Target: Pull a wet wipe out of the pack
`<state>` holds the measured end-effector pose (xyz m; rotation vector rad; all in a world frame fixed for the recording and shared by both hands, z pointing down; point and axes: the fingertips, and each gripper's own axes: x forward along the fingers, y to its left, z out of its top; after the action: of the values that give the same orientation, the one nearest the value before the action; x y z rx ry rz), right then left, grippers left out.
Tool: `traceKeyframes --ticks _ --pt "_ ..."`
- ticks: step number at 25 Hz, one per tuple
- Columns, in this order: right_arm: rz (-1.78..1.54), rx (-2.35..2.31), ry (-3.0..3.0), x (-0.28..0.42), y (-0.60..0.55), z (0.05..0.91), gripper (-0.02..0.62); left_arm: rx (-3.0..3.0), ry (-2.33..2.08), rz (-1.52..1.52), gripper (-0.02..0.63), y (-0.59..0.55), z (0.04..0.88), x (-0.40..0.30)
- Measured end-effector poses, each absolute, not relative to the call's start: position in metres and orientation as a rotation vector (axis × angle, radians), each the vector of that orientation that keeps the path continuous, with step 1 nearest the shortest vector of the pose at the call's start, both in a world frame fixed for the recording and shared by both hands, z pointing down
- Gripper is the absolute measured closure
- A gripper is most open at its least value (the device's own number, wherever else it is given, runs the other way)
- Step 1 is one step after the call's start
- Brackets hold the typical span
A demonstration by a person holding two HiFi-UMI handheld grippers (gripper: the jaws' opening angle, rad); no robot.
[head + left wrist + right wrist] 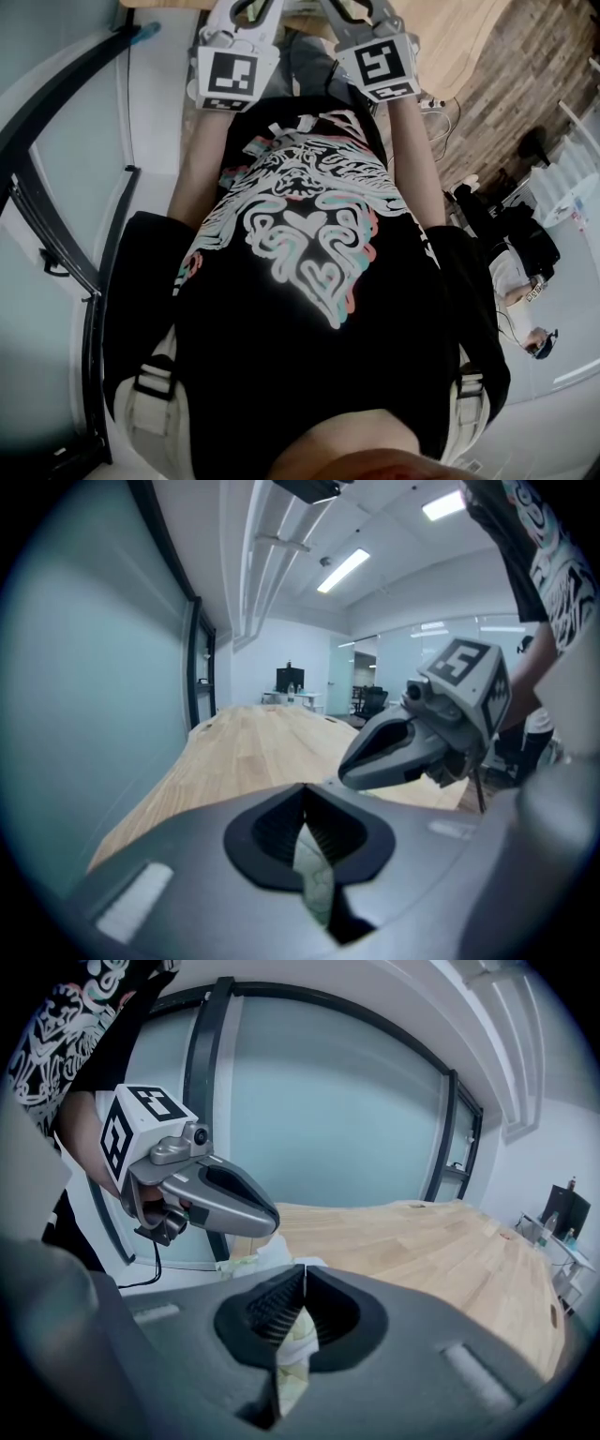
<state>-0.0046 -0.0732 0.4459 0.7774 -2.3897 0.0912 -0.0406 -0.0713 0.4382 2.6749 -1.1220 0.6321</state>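
- Your left gripper (305,806) has its jaws clenched on a pale greenish sheet (315,878) that hangs down between the ribbed pads. You cannot tell from its own view whether this is an edge of the pack or a wipe.
- In the right gripper view, a white crumpled bundle (255,1256) sits right under the left gripper's tip. Its lower part is hidden behind the right gripper's grey body. It could be the pack, but the shape is too unclear to say, and nothing of any contents shows.
- Your right gripper (302,1288) is clenched too, with its jaws together on the wet wipe (294,1349), a soft whitish fold trailing down from the pads.
- In the head view you hold both grippers up, close side by side, in front of your black printed T-shirt (309,281), and their tips point away from you.
- A black cable (141,1277) droops from the underside of the left gripper.
- On your left, a glass wall (84,714) with dark frames runs alongside the surface (253,752), a long top of light wooden boards stretching away from you.
- At its far end stands a dark monitor (289,679).
- Each gripper's own grey body fills the lower half of its view and blocks whatever lies directly beneath the jaws.
- On your right lies a brown plank floor (534,80), with another person (511,274) well apart near the edge.
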Motion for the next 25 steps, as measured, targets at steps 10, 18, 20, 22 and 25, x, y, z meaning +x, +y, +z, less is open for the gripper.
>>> traceKeyframes --ticks 10,18,20,22,25 --pt "0.091 0.786 -2.388 -0.0025 -0.0679 0.4412 0.592 2.681 -1.096 0.634 0.617 -0.0678 0.4369 -0.0348" --pt "0.093 0.792 -2.389 0.0004 -0.0654 0.4406 0.592 2.669 -1.085 0.644 0.617 -0.0651 0.441 -0.0325" --pt "0.095 0.794 -2.39 0.0008 -0.065 0.4404 0.592 2.666 -1.083 0.645 0.617 -0.0649 0.4416 -0.0327" --pt "0.102 0.8 -2.395 0.0015 -0.0645 0.4395 0.592 2.668 -1.085 0.646 0.617 -0.0647 0.4412 -0.0322" --pt "0.103 0.807 -2.397 0.002 -0.0643 0.4392 0.592 2.669 -1.085 0.645 0.617 -0.0644 0.4415 -0.032"
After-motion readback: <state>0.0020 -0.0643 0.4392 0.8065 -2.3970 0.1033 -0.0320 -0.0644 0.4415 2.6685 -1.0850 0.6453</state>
